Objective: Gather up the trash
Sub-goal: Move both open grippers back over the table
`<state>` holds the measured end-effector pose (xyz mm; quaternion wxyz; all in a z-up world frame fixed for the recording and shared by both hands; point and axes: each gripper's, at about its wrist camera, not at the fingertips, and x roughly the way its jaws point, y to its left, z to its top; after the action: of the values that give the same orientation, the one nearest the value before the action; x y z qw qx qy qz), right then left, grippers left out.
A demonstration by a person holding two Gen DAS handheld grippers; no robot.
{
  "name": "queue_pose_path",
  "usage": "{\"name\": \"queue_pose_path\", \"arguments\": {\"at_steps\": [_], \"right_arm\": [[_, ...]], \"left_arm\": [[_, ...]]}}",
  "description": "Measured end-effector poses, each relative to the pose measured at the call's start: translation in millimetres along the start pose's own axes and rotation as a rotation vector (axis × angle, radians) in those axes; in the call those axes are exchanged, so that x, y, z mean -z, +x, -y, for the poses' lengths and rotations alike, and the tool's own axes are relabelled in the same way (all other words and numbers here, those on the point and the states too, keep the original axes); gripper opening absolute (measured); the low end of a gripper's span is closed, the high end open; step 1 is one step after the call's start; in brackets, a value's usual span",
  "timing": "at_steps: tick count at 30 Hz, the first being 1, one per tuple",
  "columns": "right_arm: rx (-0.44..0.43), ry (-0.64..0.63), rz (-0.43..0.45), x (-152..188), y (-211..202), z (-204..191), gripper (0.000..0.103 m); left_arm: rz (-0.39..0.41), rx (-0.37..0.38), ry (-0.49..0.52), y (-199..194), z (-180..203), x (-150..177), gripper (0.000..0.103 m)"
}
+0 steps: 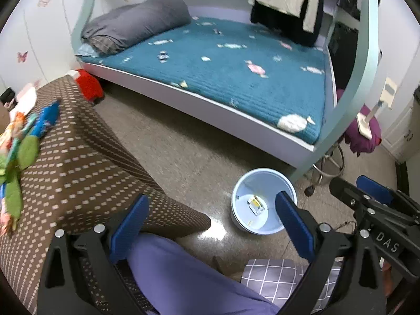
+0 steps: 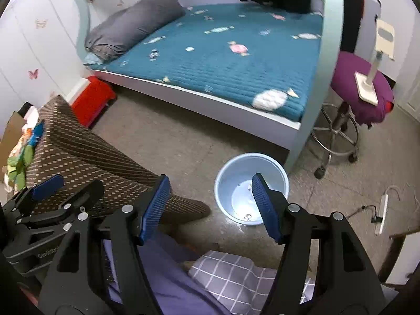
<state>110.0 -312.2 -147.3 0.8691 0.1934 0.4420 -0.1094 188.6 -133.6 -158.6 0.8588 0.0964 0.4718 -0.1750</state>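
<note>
Both tongs stand open and hold nothing: the left gripper (image 1: 212,225) and the right gripper (image 2: 212,207) hang above the floor near a pale blue bin (image 1: 263,181). Only the left view shows clearly a small yellow and white piece of trash (image 1: 256,204) on the bin bottom. Only the right view shows a white power strip (image 2: 382,214) and the whole purple stool (image 2: 359,92).

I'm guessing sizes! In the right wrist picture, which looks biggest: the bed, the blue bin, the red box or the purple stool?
1. bed
2. and 3. stool and bin: too alike, and the bin is nearer
4. red box
</note>
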Motion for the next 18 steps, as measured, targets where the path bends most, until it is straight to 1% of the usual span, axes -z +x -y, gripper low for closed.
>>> {"name": "queue_pose_path", "arguments": {"at_steps": [2, 4, 6, 7, 9, 11, 14, 18], "right_arm": [[-0.008, -0.005, 0.02, -1.6, -7.7, -7.3, 0.065], [-0.017, -0.037, 0.046, -2.6, -15.9, -18.6, 0.065], [-0.031, -0.054, 0.059, -3.0, -21.8, -27.4, 0.065], [-0.042, -0.063, 0.065, -3.9, -24.6, -32.5, 0.065], [-0.051, -0.081, 0.078, -5.0, -28.9, -41.7, 0.065], [-0.066, -0.104, 0.087, -6.8, -31.6, -53.4, 0.065], [-0.081, -0.135, 0.095, -9.5, -32.3, -67.8, 0.065], [-0.104, -0.183, 0.091, -11.4, -28.6, -92.2, 0.067]], "left_arm": [[0.022, -0.007, -0.016, -10.6, -8.3, 1.1, 0.095], [0.045, -0.013, -0.03, -21.4, -16.7, 2.6, 0.095], [0.066, -0.032, -0.045, -31.6, -23.8, 4.3, 0.095], [0.088, -0.053, -0.062, -39.4, -28.9, 5.3, 0.095], [0.122, -0.057, -0.086, -52.3, -37.4, 6.6, 0.095], [0.149, -0.062, -0.104, -65.3, -46.2, 8.3, 0.095], [0.193, -0.101, -0.125, -83.0, -58.7, 11.4, 0.095], [0.233, -0.129, -0.17, -101.4, -77.2, 15.9, 0.095]]}}
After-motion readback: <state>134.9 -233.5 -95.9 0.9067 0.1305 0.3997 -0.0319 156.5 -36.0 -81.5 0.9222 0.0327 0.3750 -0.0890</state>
